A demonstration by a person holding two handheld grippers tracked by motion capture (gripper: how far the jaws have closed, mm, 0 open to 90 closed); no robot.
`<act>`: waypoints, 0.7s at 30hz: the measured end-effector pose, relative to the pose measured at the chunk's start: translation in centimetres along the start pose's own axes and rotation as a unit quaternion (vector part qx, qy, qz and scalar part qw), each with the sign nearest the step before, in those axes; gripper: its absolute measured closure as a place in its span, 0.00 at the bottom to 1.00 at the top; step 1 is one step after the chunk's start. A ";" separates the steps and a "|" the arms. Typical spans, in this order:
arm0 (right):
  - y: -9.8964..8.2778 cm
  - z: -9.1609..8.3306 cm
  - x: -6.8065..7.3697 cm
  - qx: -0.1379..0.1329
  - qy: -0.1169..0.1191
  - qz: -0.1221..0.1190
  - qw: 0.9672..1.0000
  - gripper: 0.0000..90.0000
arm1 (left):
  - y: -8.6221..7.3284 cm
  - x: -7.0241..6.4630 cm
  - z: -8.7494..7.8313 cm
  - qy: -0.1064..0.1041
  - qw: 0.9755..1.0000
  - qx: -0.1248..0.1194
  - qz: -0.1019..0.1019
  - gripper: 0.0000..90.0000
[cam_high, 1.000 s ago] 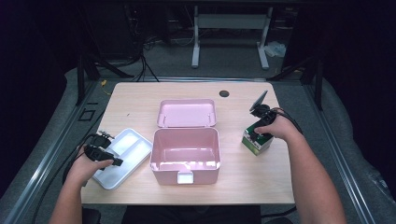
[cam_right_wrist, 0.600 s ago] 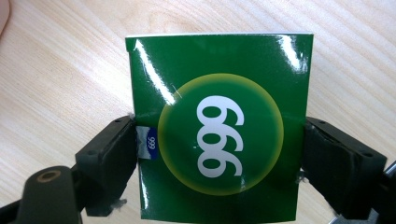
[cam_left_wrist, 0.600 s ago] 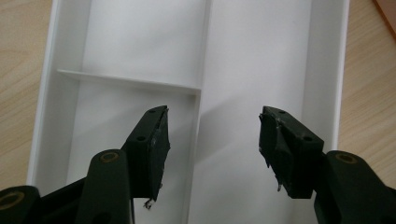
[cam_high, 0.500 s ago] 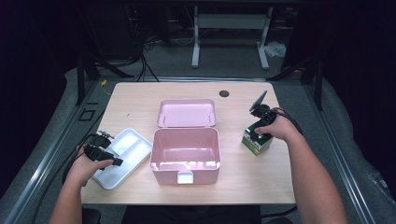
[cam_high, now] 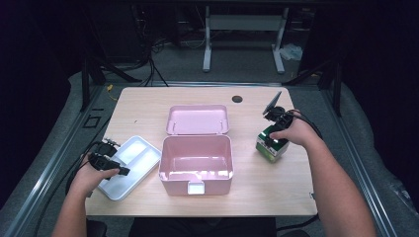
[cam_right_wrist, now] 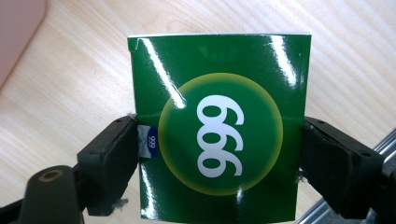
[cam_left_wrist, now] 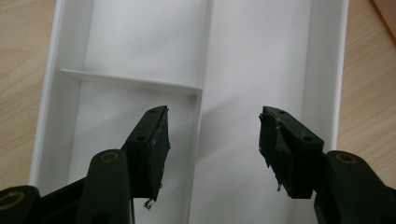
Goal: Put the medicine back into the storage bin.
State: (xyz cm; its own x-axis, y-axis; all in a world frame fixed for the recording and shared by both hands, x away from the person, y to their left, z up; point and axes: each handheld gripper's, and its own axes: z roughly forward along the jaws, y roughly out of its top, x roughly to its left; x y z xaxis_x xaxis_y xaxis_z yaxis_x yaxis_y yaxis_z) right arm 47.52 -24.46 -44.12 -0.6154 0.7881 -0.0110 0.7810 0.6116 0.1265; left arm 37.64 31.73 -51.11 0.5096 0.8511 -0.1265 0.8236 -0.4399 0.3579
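The green box (cam_right_wrist: 217,126) looked like thin glossy card, so I judged it light, a little slippery, and easy to dent if squeezed hard. In the right gripper view it sat in the middle of the frame, and the right tool (cam_right_wrist: 217,161) had one jaw against each of its side faces, about half way up, holding it. That seemed a good place, because the flat sides give the pads an even grip.

The high view showed what the close view did not: the box (cam_high: 272,146) stood on the table (cam_high: 148,106) at the right of the frame, just right of the open pink case (cam_high: 195,165).

The left tool (cam_left_wrist: 212,140) was wide and held nothing. In its own view it hung over the white tray (cam_left_wrist: 261,60), whose inner dividers were plain there, while in the high view the tray (cam_high: 129,160) was a small shape at lower left.
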 end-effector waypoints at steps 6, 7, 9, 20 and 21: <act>0.0 -2.1 0.6 -0.011 -0.001 -0.013 1.000 0.18 | 0.0 -0.1 0.0 0.000 1.000 0.001 -0.002 0.48; 0.0 -2.4 0.8 -0.011 -0.002 -0.015 1.000 0.18 | 0.0 -0.1 0.0 0.000 1.000 0.001 -0.002 0.48; 0.0 -3.1 1.1 -0.012 -0.002 -0.019 1.000 0.18 | 0.0 -0.1 0.0 0.000 1.000 0.001 -0.002 0.48; 0.1 -5.5 2.4 -0.020 0.009 -0.069 0.997 0.19 | -0.1 0.0 0.0 0.000 1.000 0.000 -0.004 0.48; 0.1 -5.7 2.6 -0.022 0.008 -0.082 0.996 0.19 | -0.1 0.0 0.0 0.000 1.000 0.001 -0.003 0.48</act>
State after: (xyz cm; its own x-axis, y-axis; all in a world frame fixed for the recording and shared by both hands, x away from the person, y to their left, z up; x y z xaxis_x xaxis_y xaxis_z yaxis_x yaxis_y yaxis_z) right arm 45.42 -22.73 -38.45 -0.7357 0.6771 -0.0196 0.6651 0.7276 0.1682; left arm 37.59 31.78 -51.15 0.5038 0.8542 -0.1287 0.8276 -0.4346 0.3553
